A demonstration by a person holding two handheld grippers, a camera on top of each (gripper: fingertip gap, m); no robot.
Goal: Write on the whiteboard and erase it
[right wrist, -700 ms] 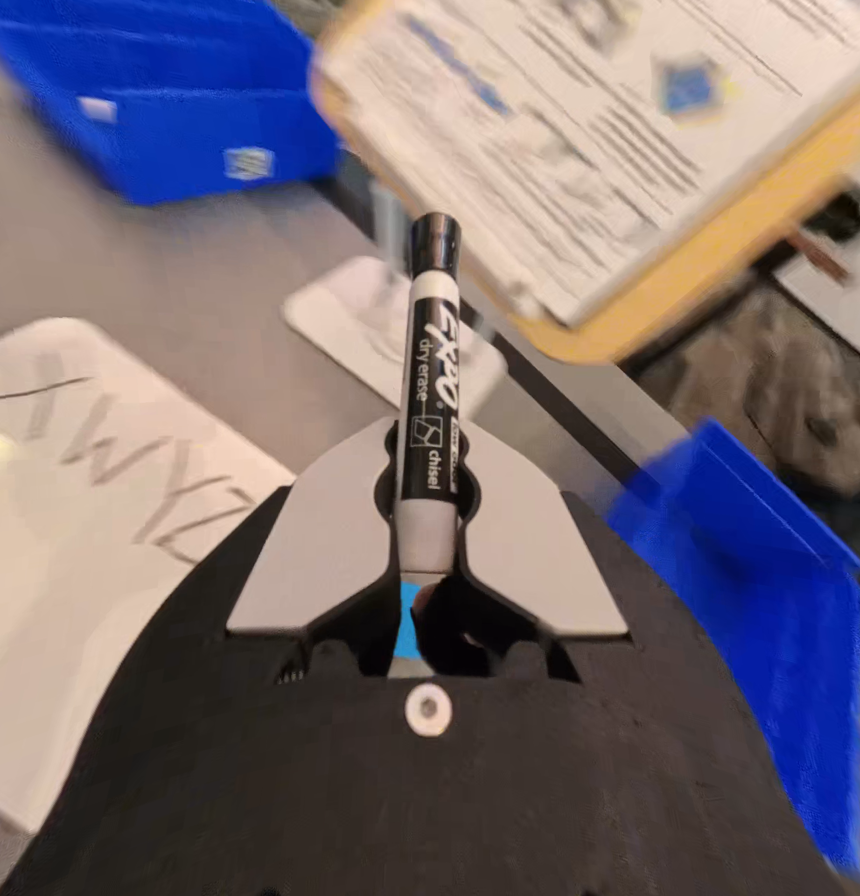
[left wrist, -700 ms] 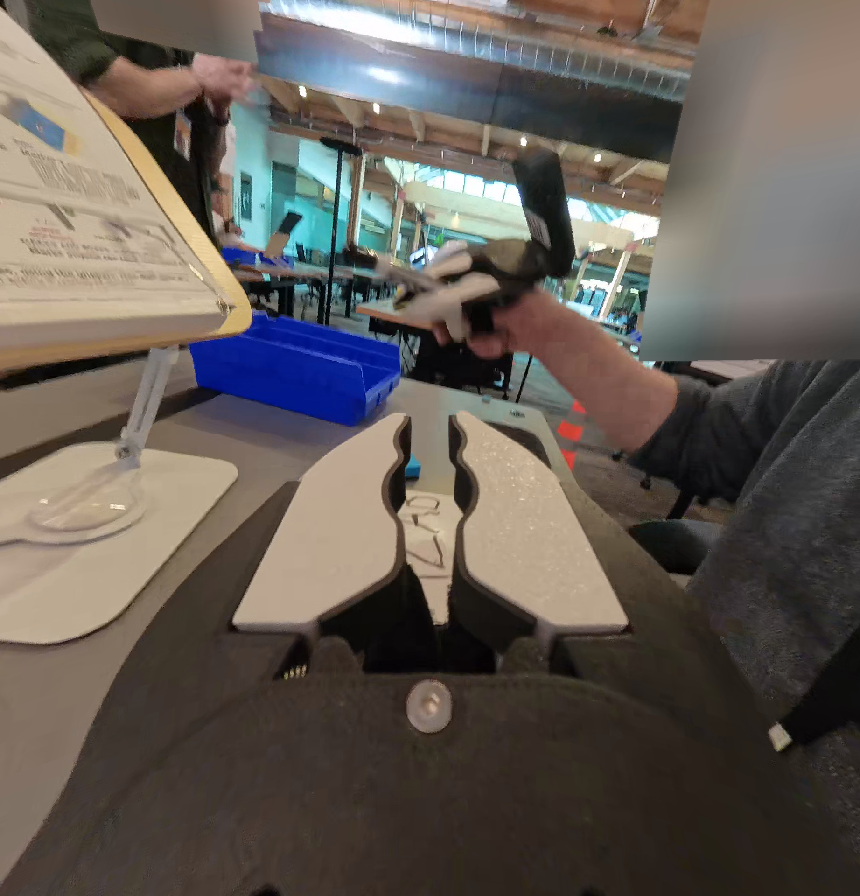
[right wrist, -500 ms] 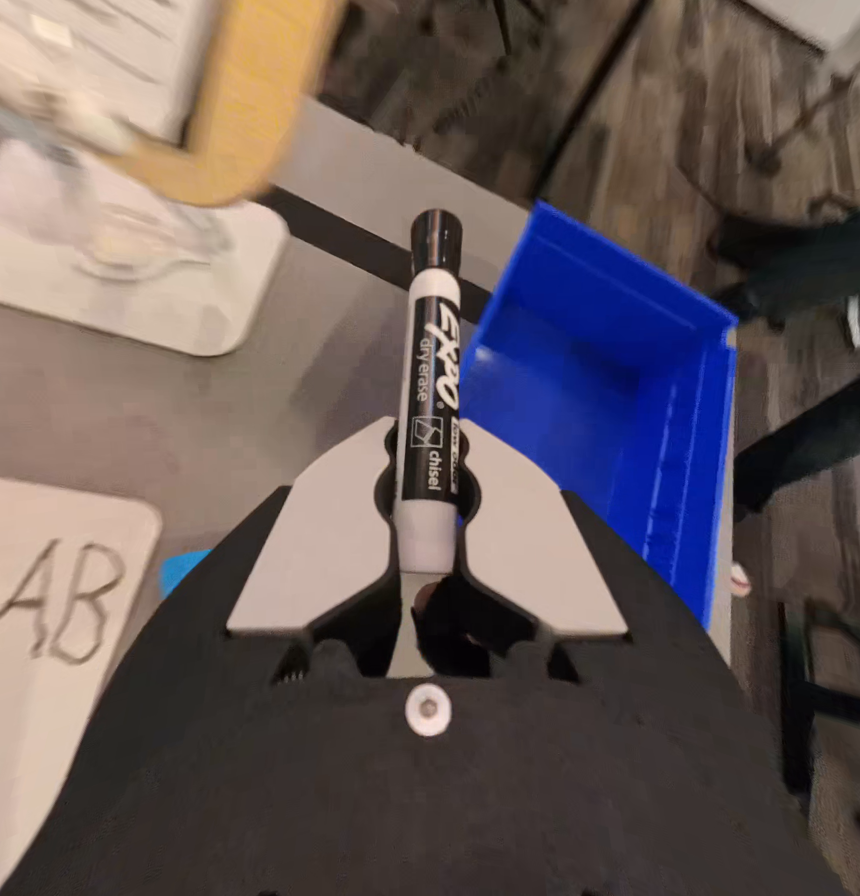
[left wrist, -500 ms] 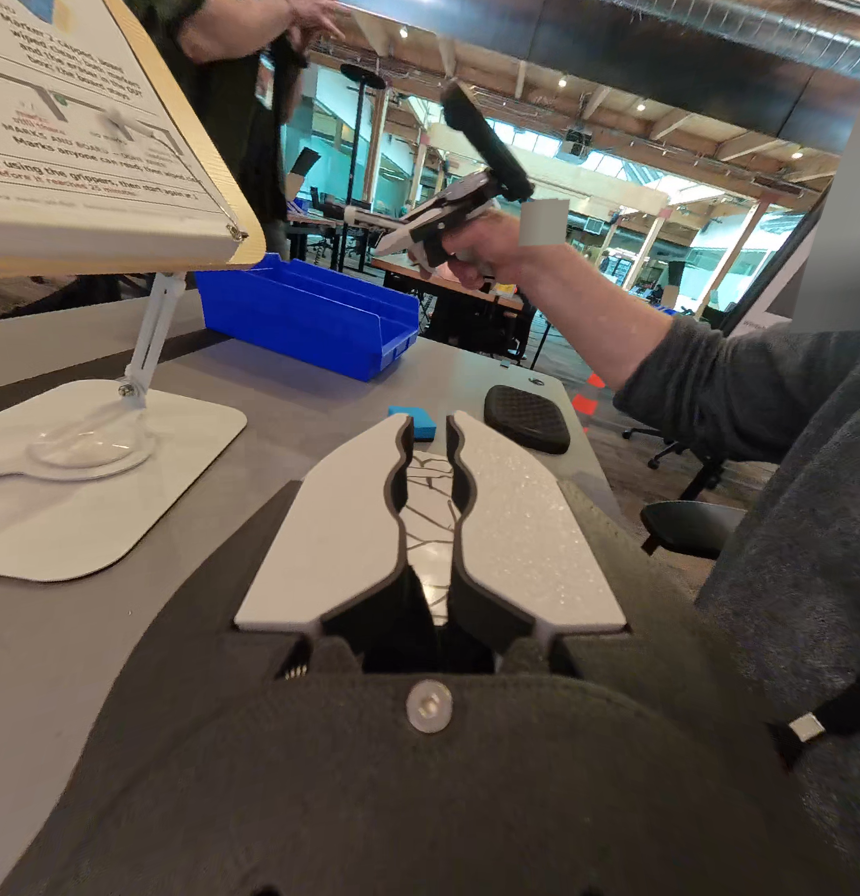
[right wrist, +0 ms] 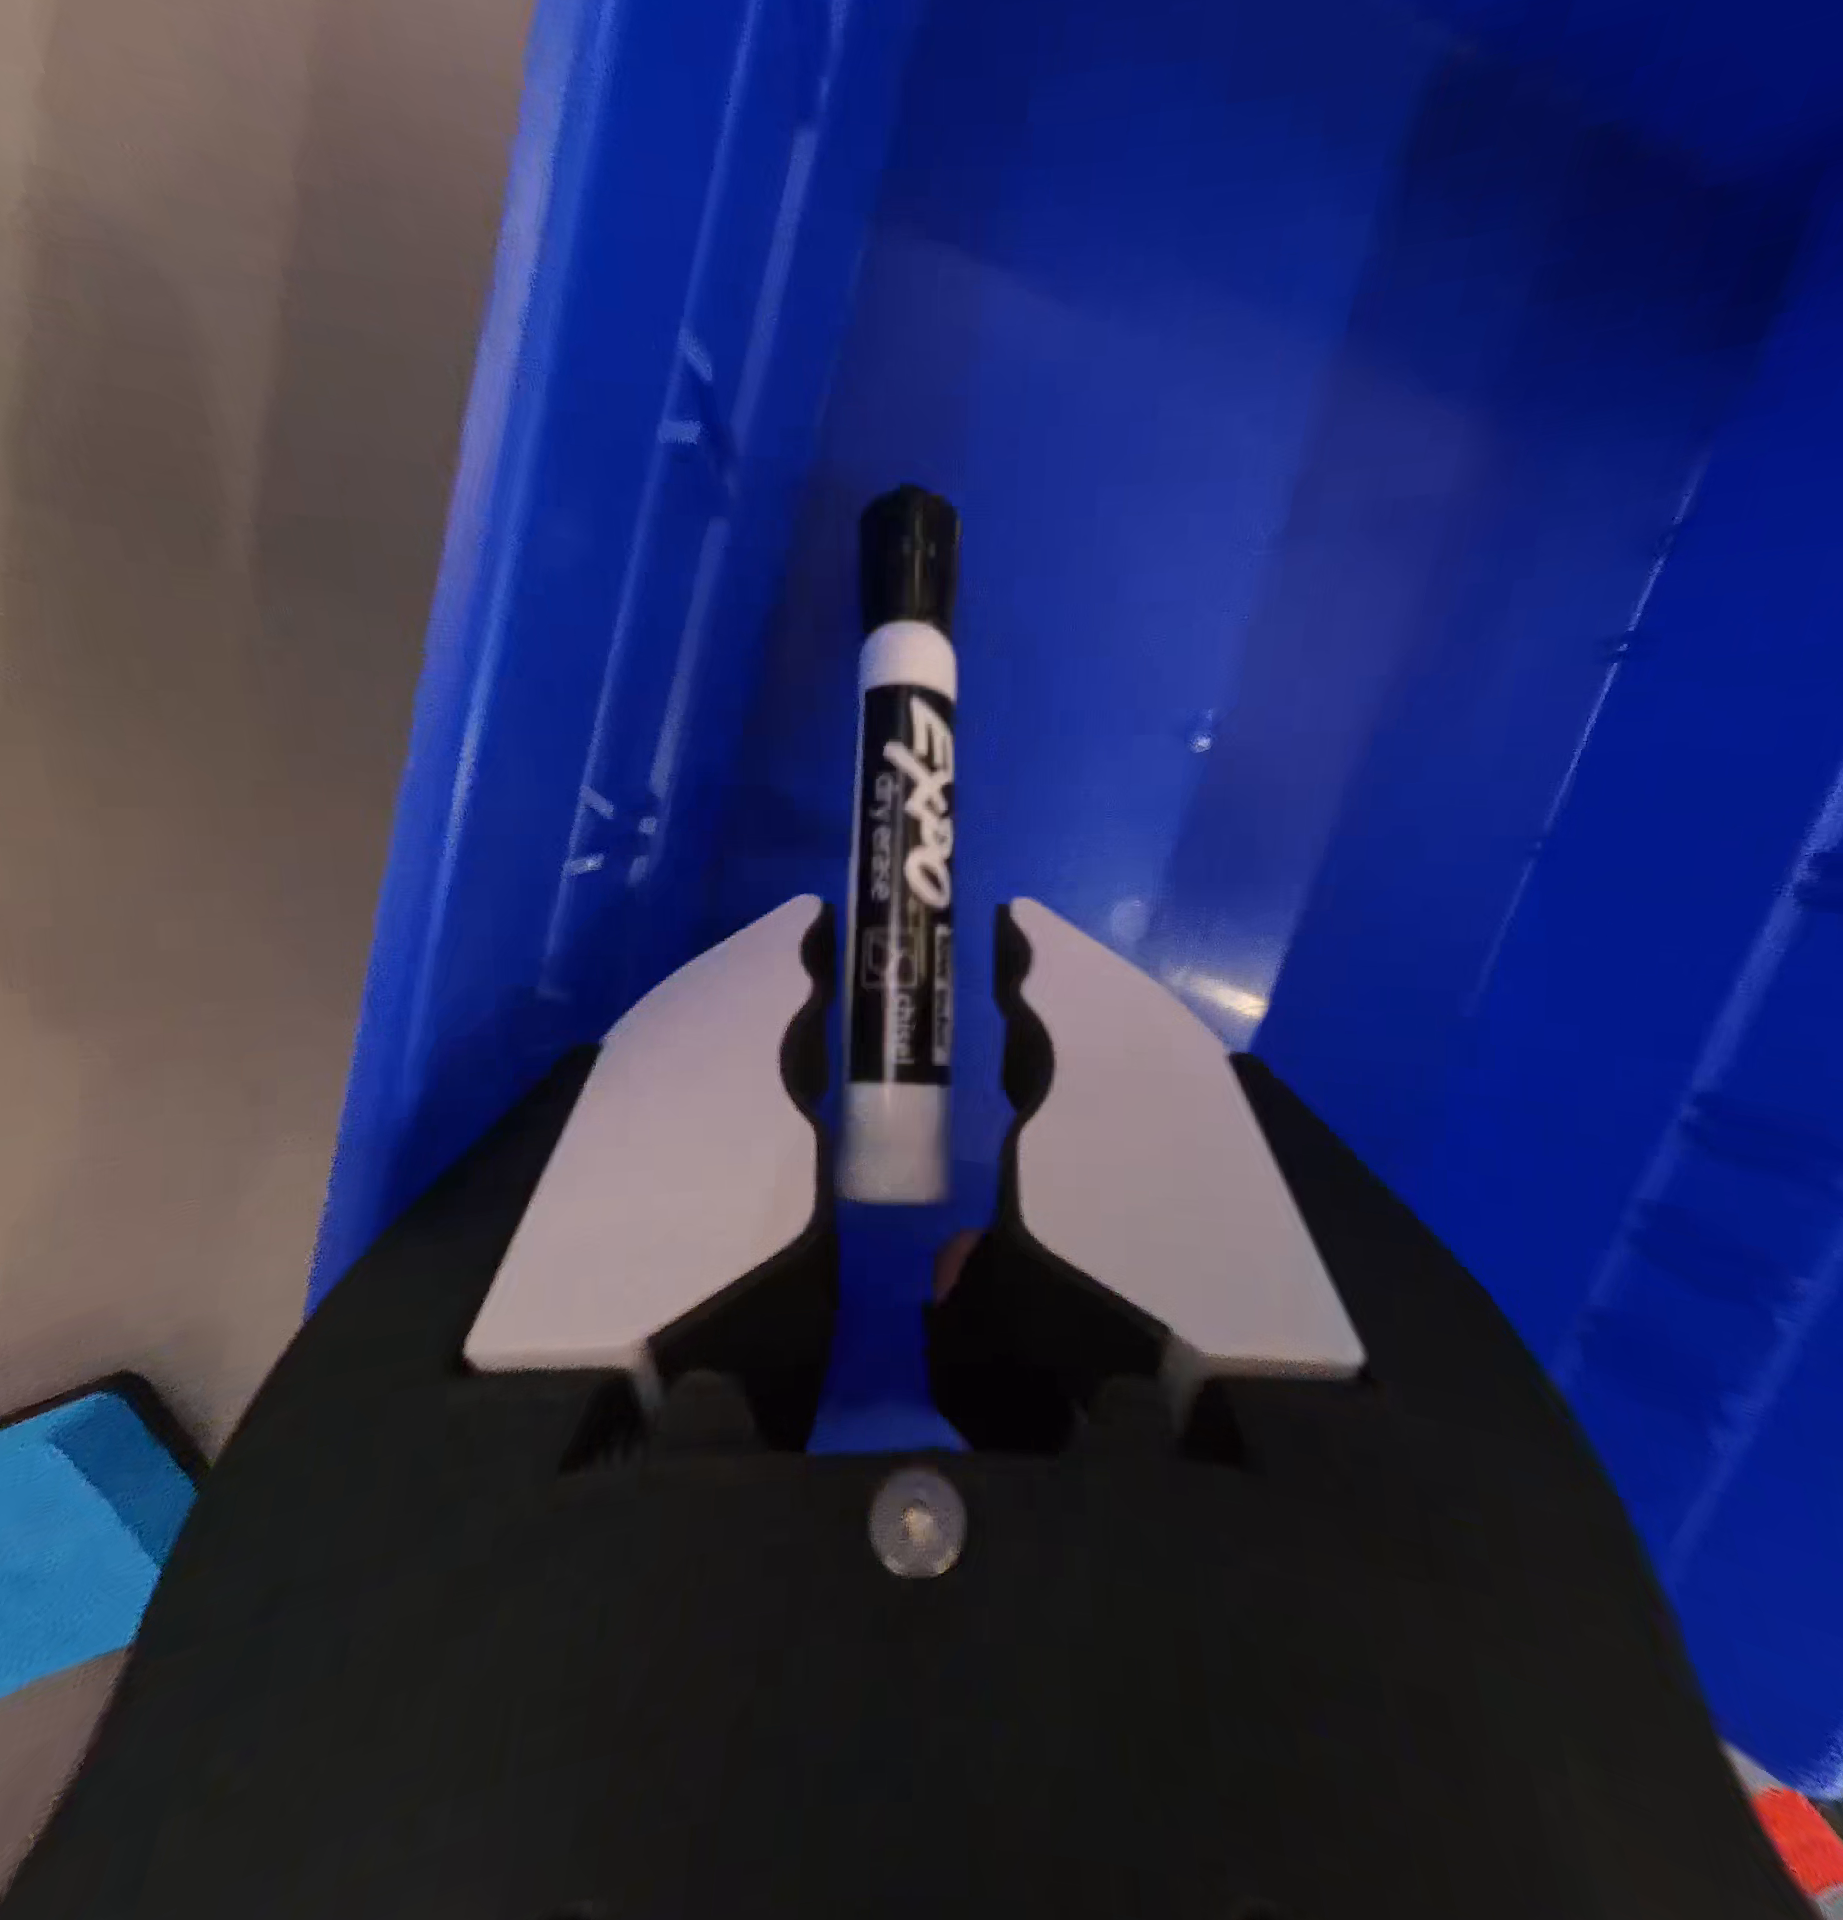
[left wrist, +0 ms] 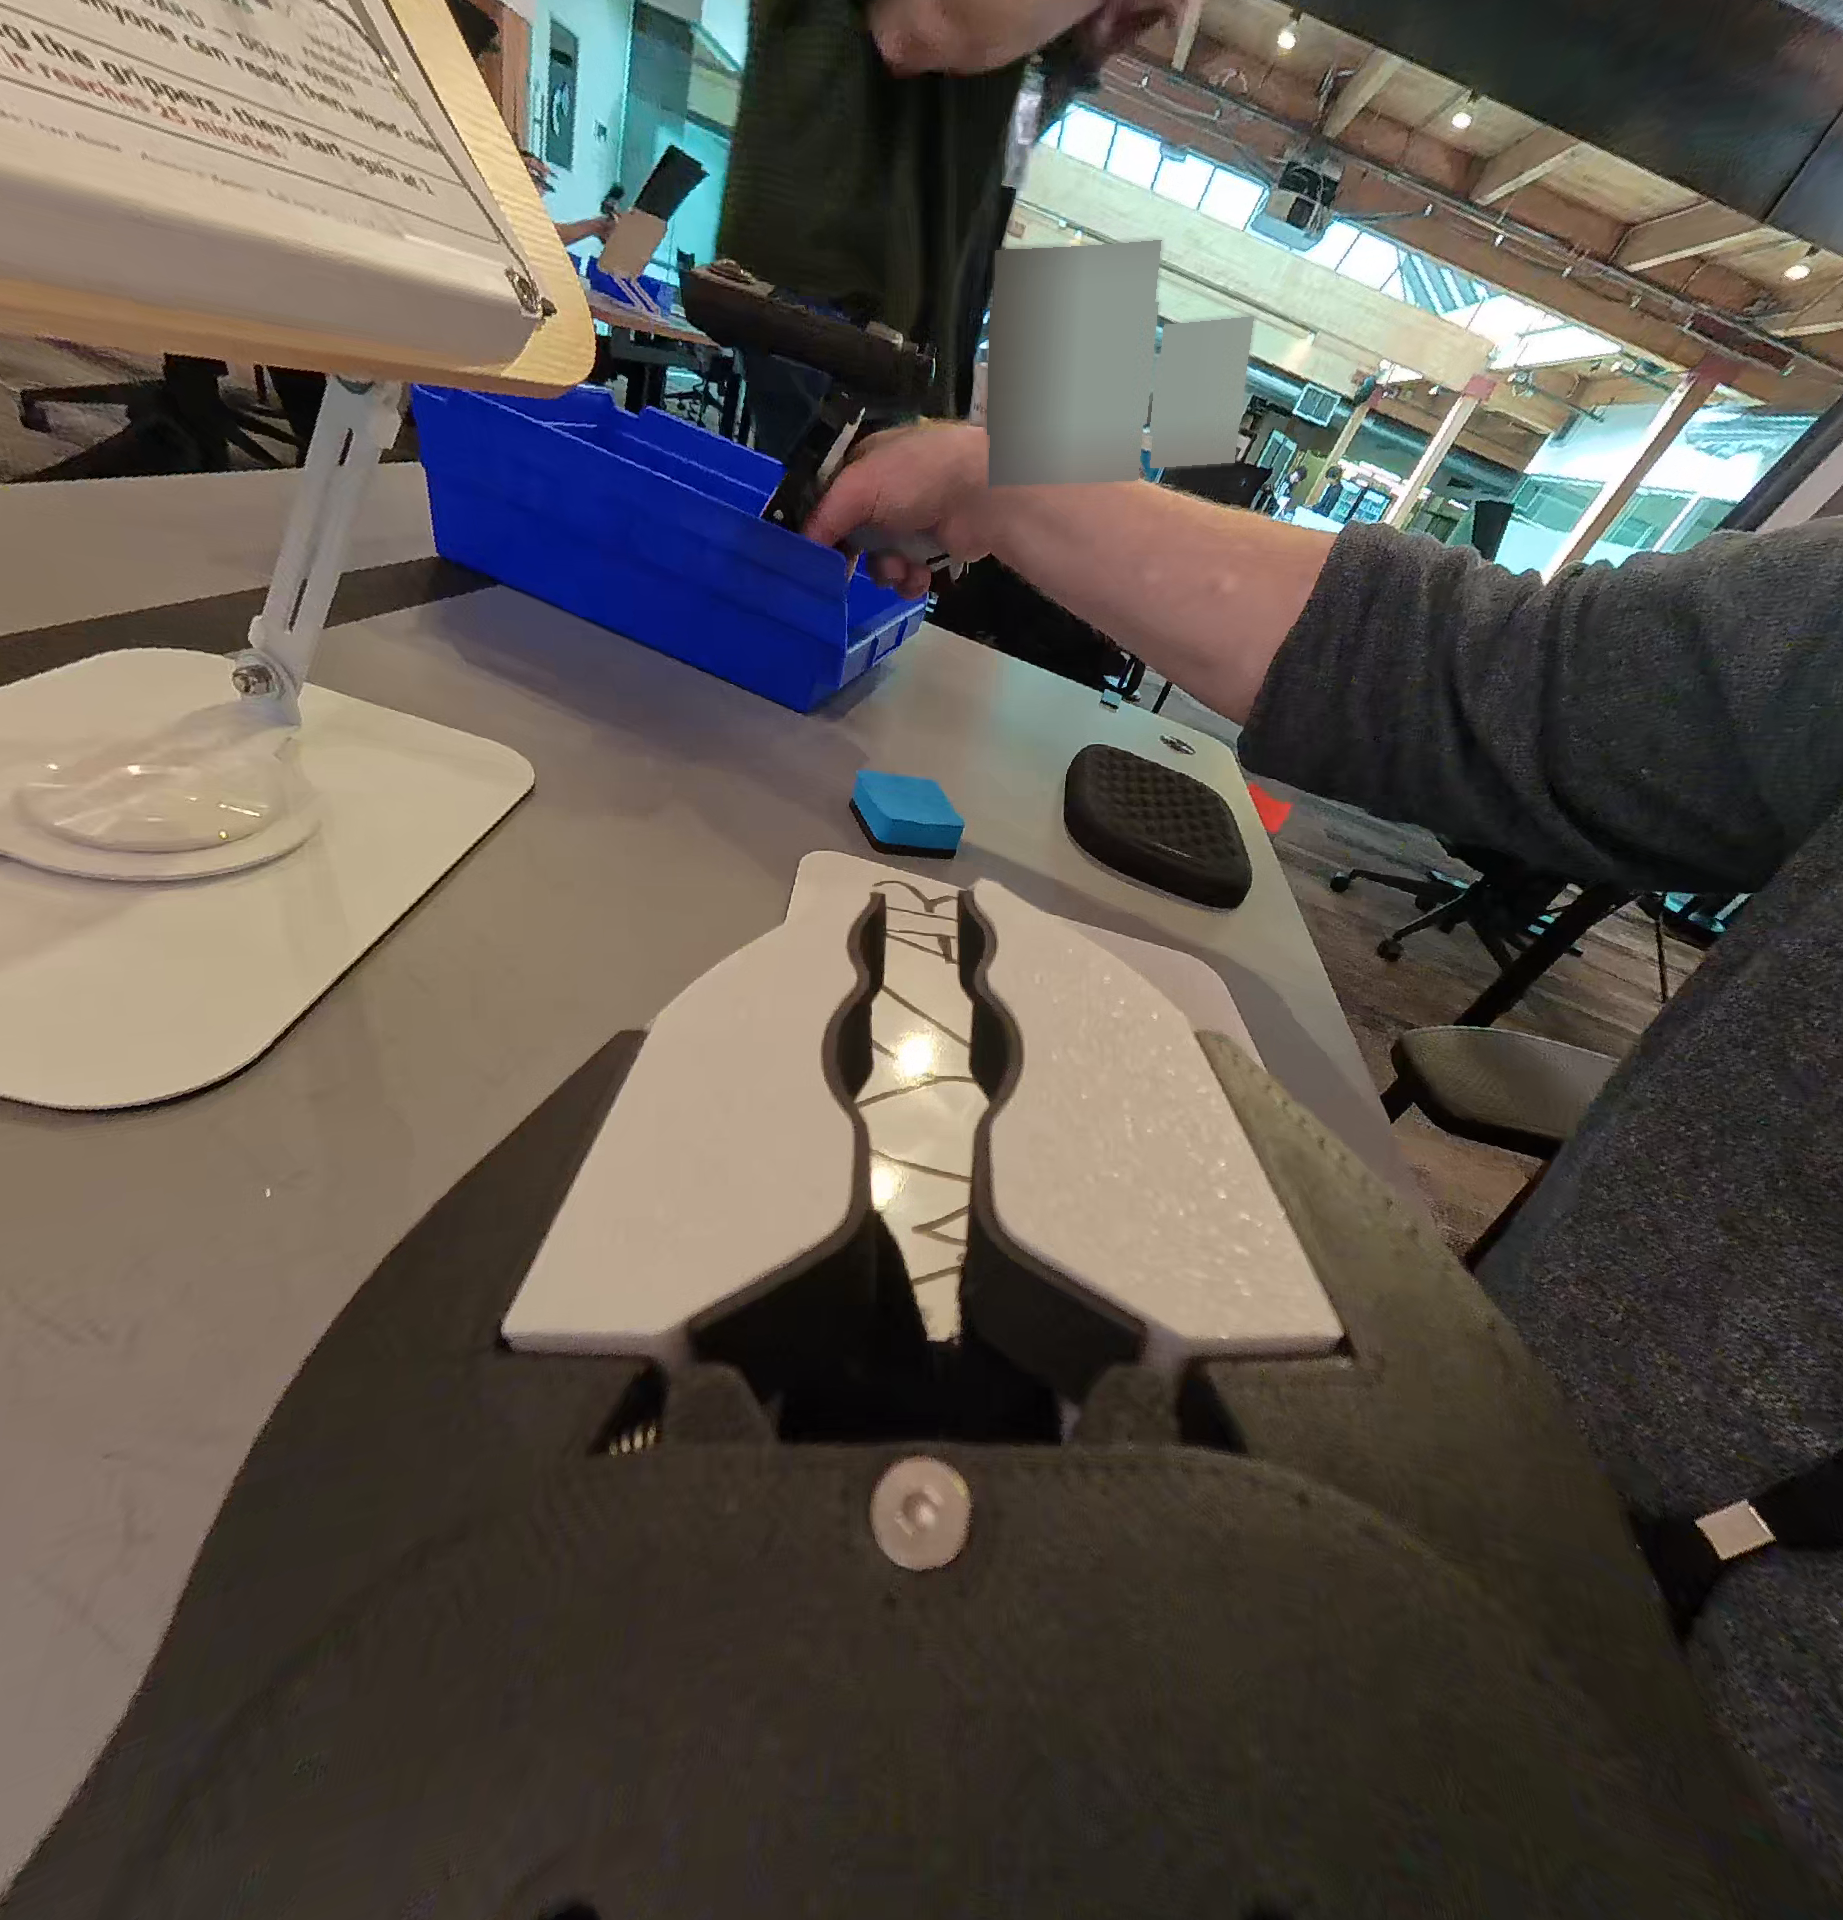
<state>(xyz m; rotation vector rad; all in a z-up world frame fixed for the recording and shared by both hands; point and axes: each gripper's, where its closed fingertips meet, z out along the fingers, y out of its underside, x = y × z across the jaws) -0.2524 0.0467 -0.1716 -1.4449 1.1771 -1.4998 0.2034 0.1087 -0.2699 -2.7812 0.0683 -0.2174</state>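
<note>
The right gripper (right wrist: pixel 912 935) hangs inside the blue bin (right wrist: pixel 1416 520), jaws spread clear of the printed black marker (right wrist: pixel 904 831) between them. The left gripper (left wrist: pixel 917 914), narrow and bare, hovers over the scribbled whiteboard (left wrist: pixel 922 1049) near the bin; the blue eraser (left wrist: pixel 906 812) lies between.

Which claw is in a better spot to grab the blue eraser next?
Probably the left. The left claw is empty, over the whiteboard, and the blue eraser lies just past it. The right claw is down in the blue bin, open around the marker.
</note>
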